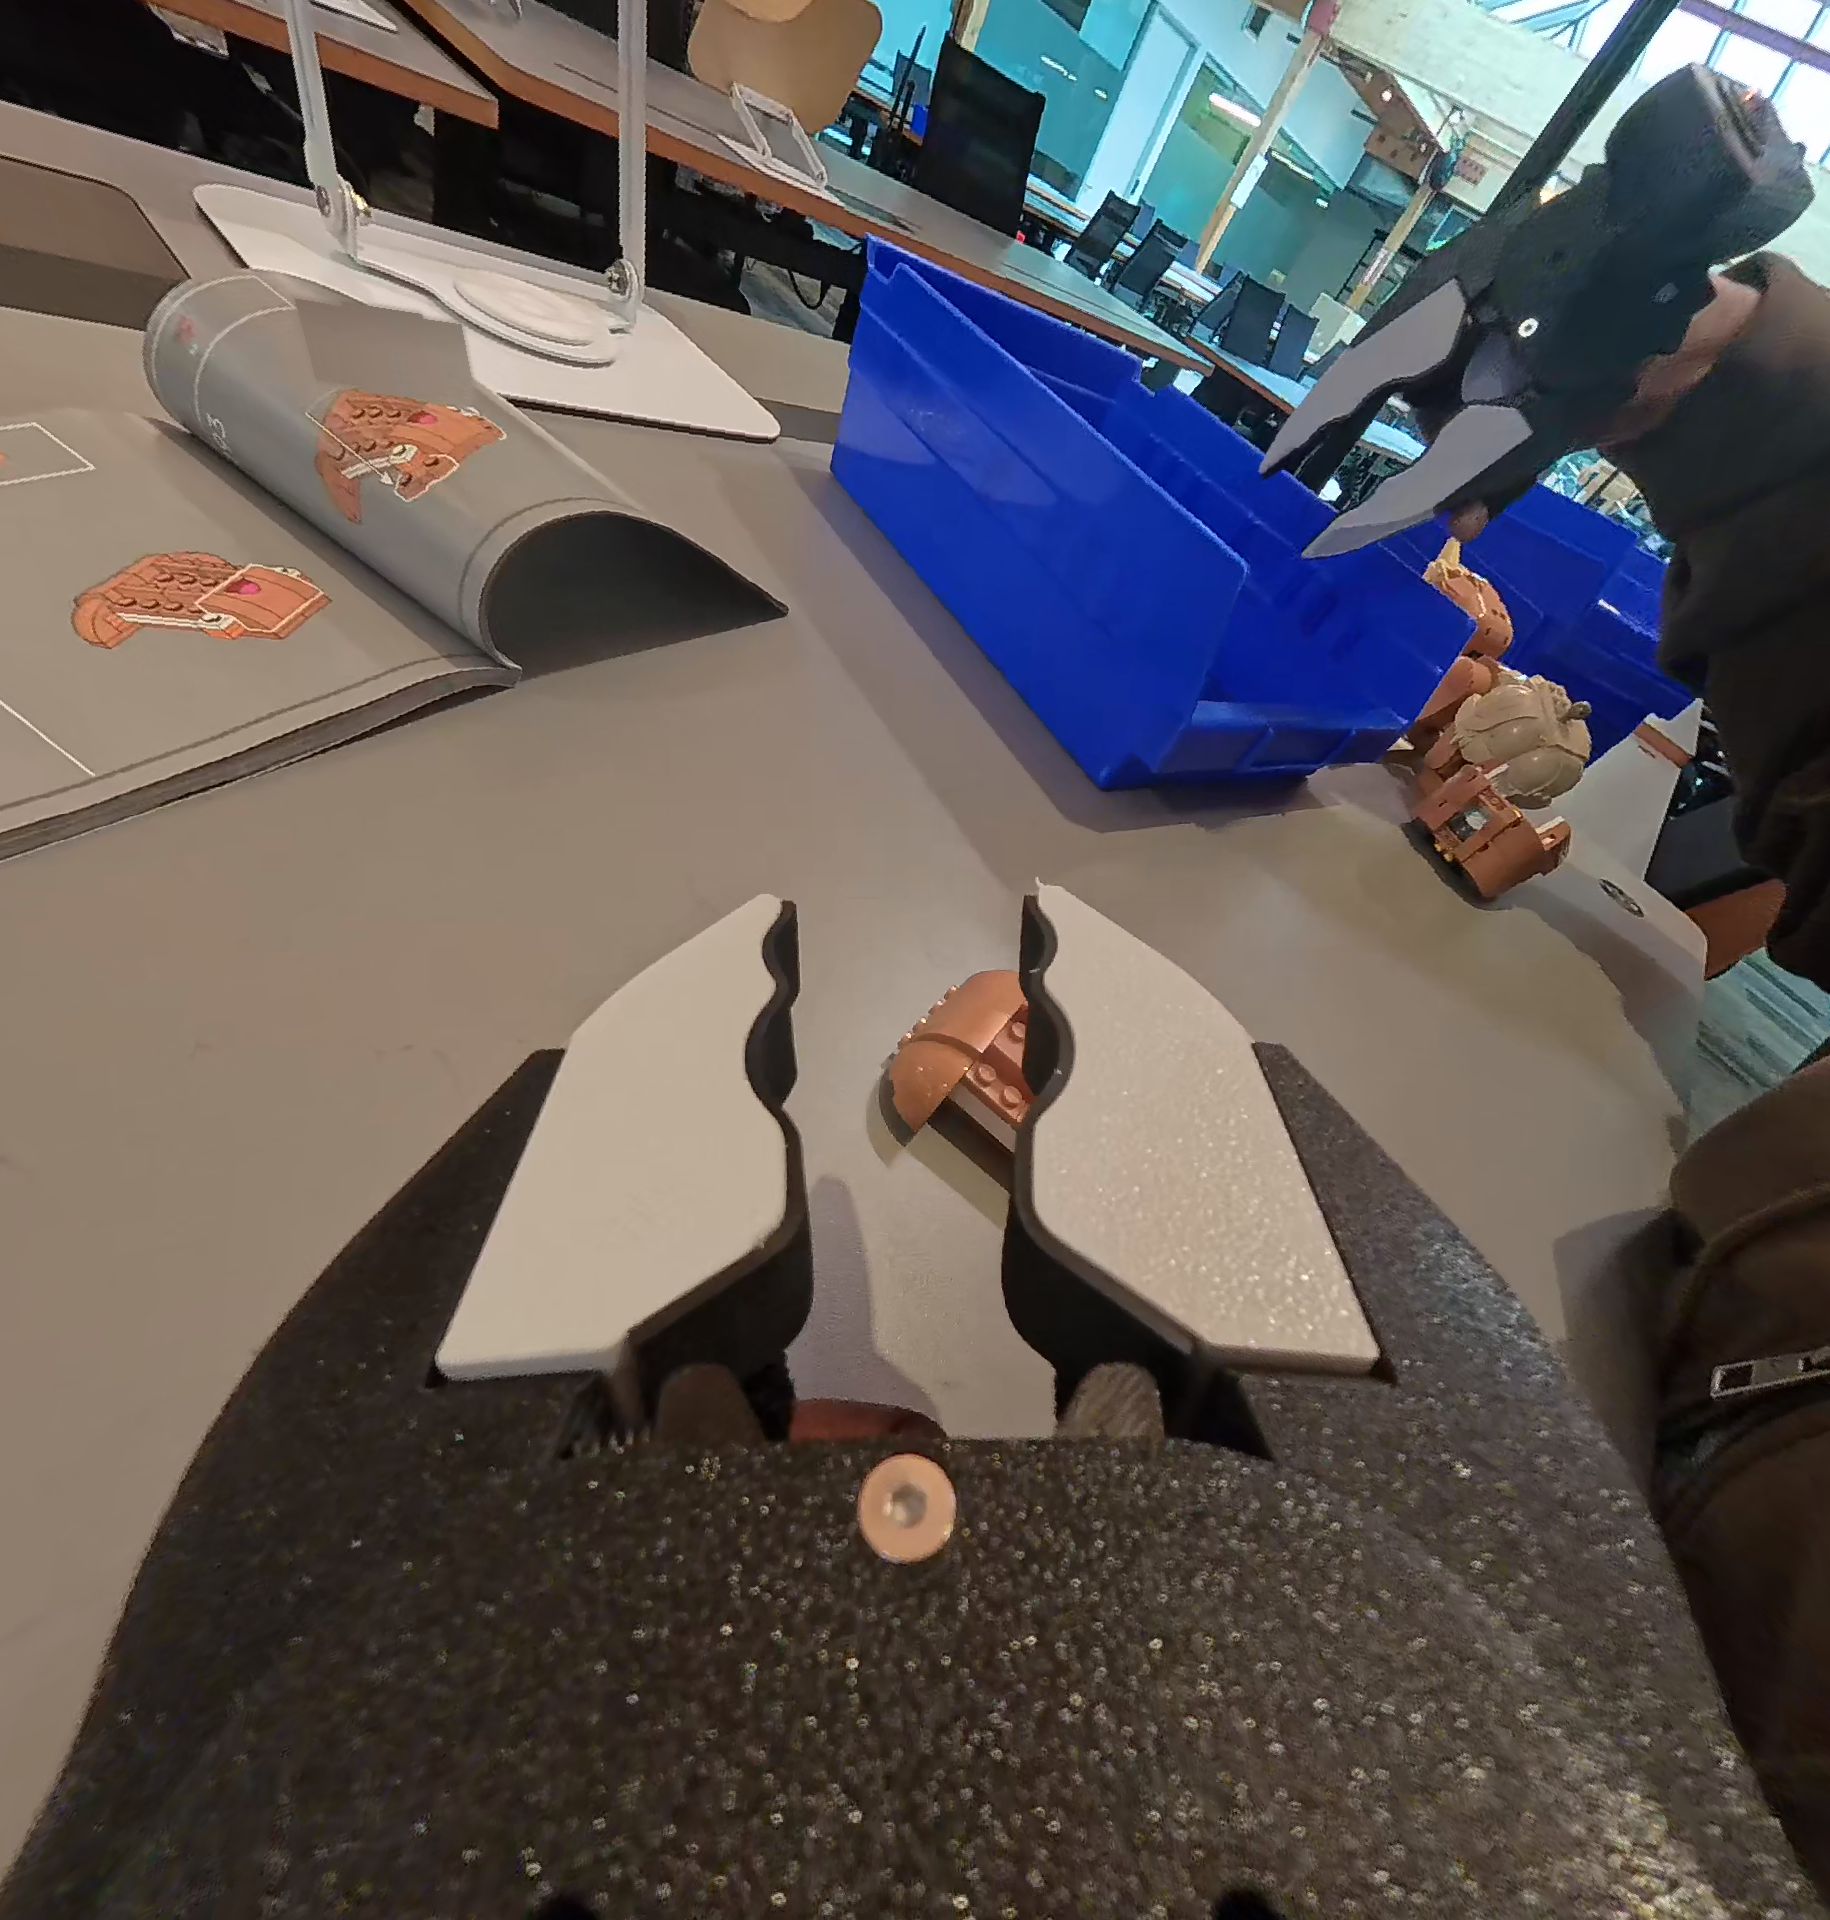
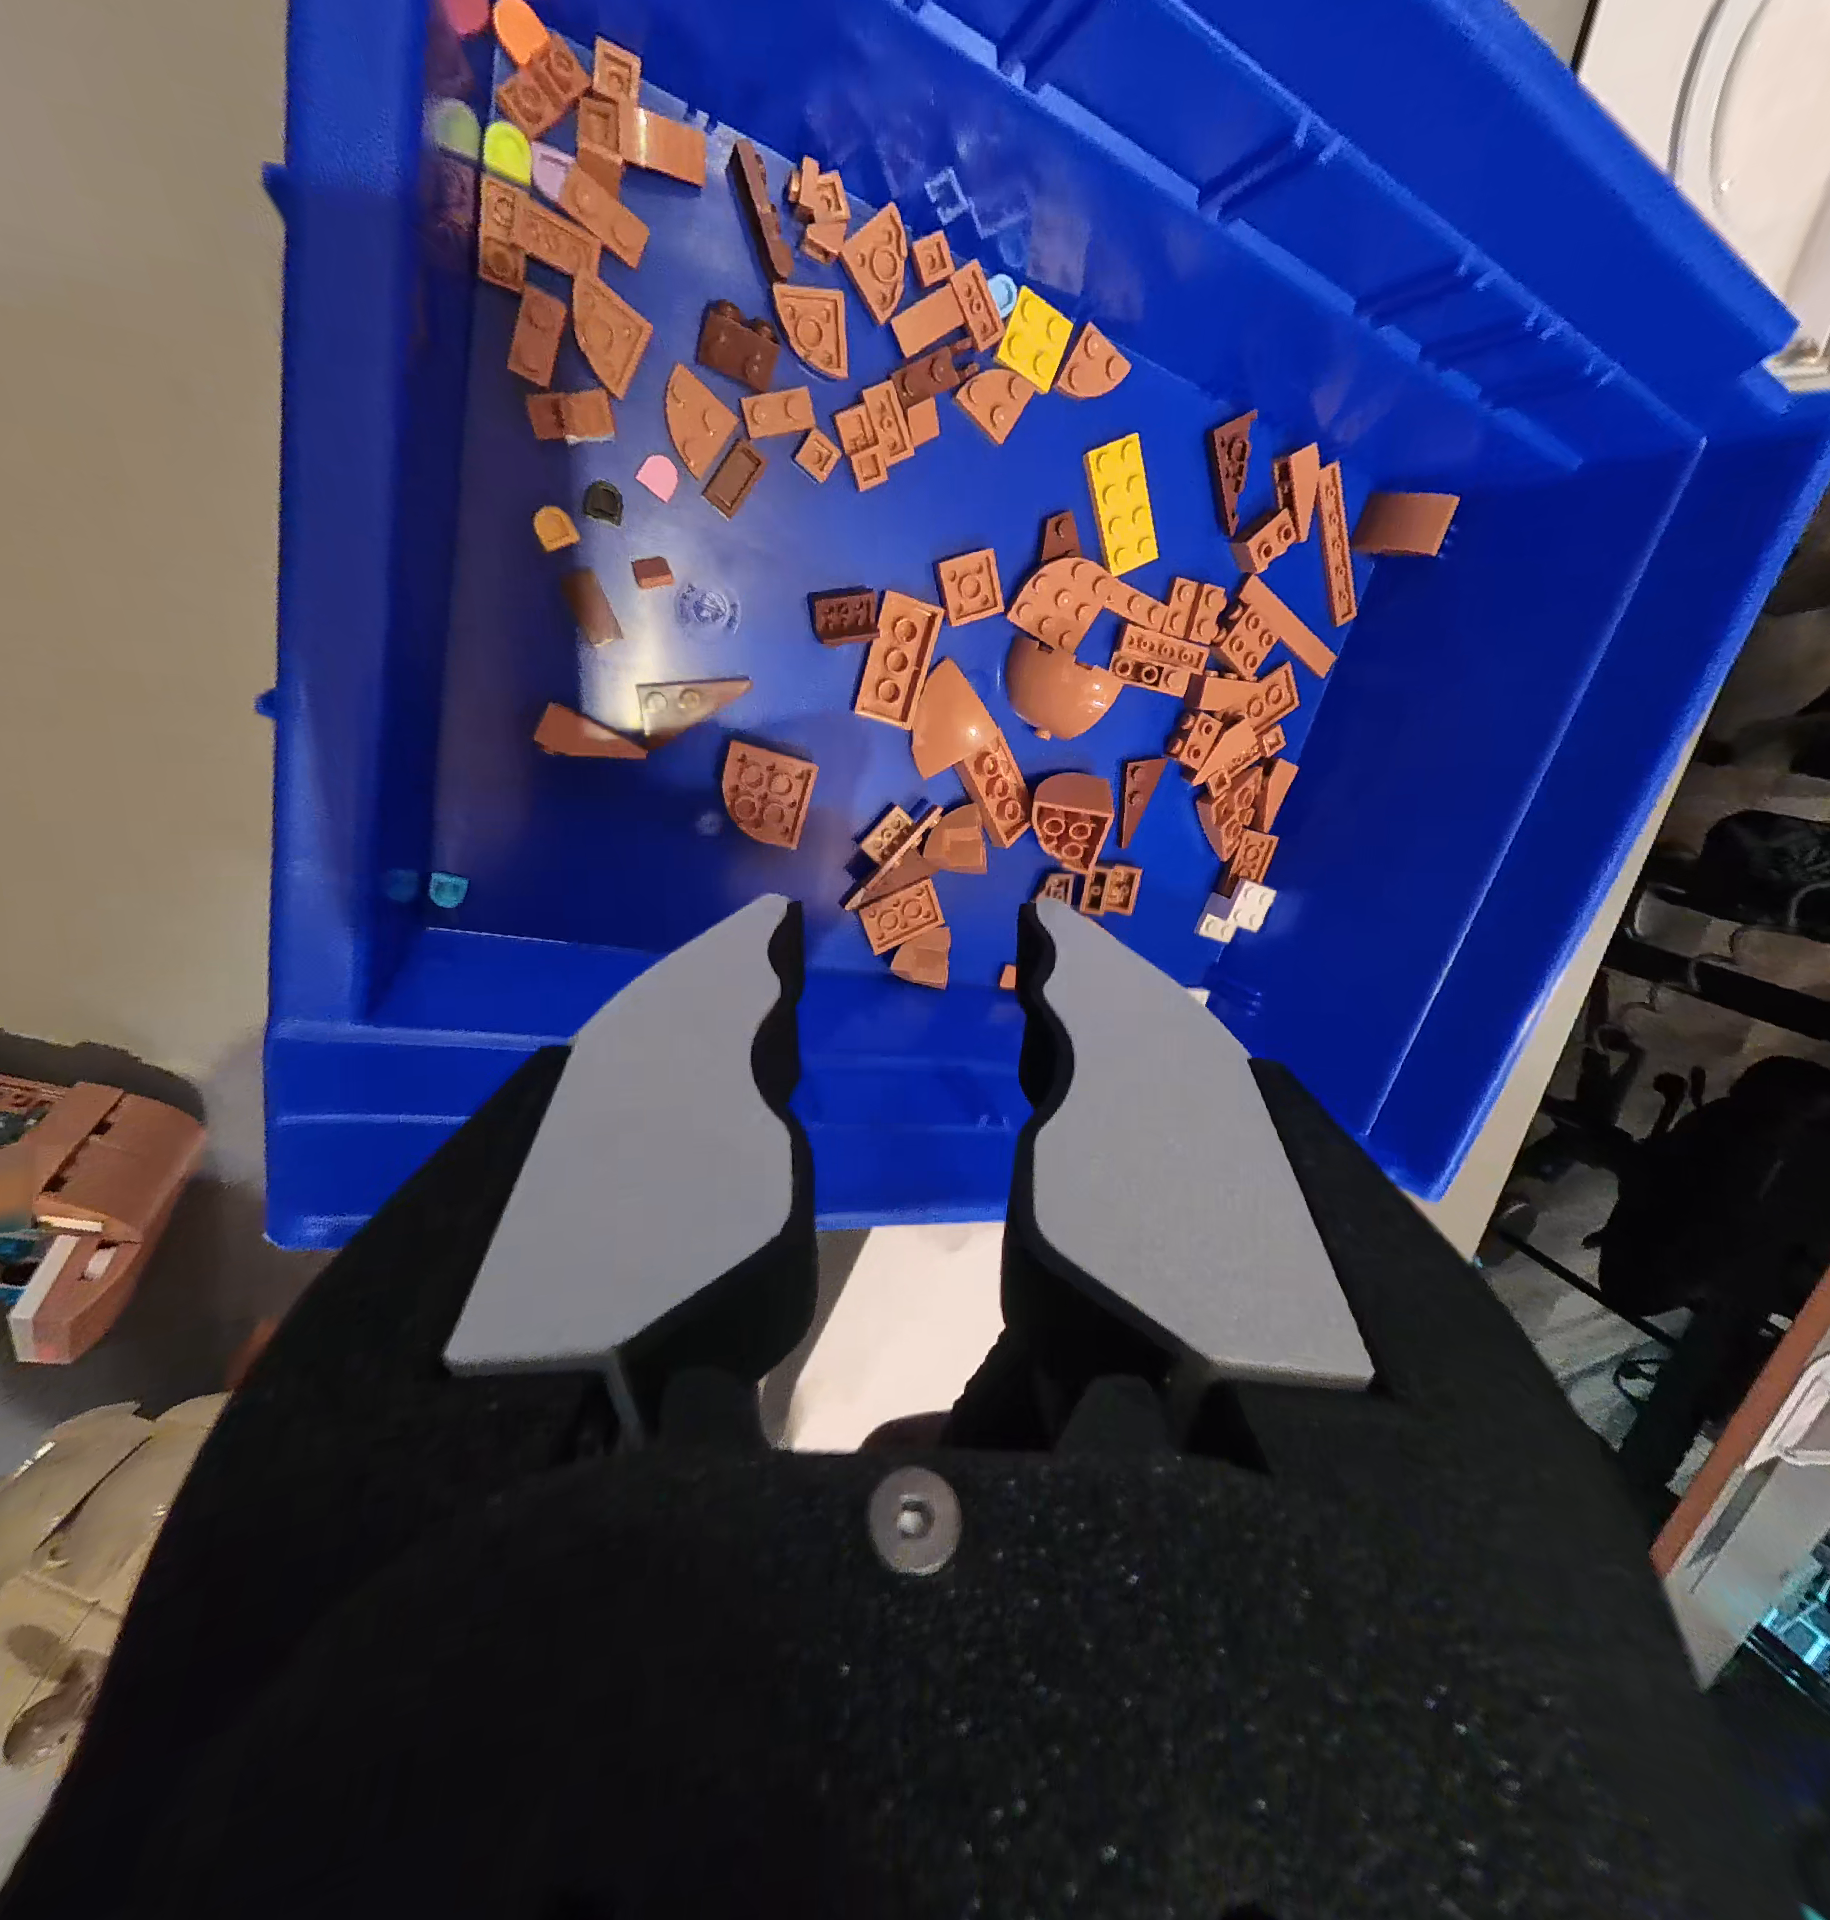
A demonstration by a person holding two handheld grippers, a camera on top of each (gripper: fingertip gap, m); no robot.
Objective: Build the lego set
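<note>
Hanging over the near end of a blue bin [image 2: 1462, 644], the right gripper [image 2: 909, 914] is spreading its two grey fingers [image 2: 662, 1132] wide apart and carrying nothing between them. Below and beyond its tips, the bin is holding a loose scatter of mostly reddish-brown lego pieces [image 2: 994, 665]: flat plates, wedges, quarter-rounds and domed shells. Two yellow plates [image 2: 1121, 503] are lying among them toward the far side, a small white piece [image 2: 1235, 910] is sitting near the front wall, and a few small pink, lime, orange and black tiles are resting toward the far left corner. Just outside the bin's left front corner, a partly built brown model [image 2: 90, 1195] and a tan assembly [image 2: 28, 1579] are sitting on the table.

Resting low over the grey table [image 1: 682, 810], the left gripper [image 1: 906, 909] is also standing unclenched, its grey fingers [image 1: 1150, 1143] parted. A small copper-brown sub-assembly [image 1: 958, 1049] with a domed side is lying on the table in the gap, right against the inner edge of the right-hand finger; whether they are actually touching I cannot tell, and it is not being gripped. Farther out, an open instruction booklet [image 1: 215, 644] is lying to the left, and the blue bin [image 1: 1046, 582] is sitting ahead.
</note>
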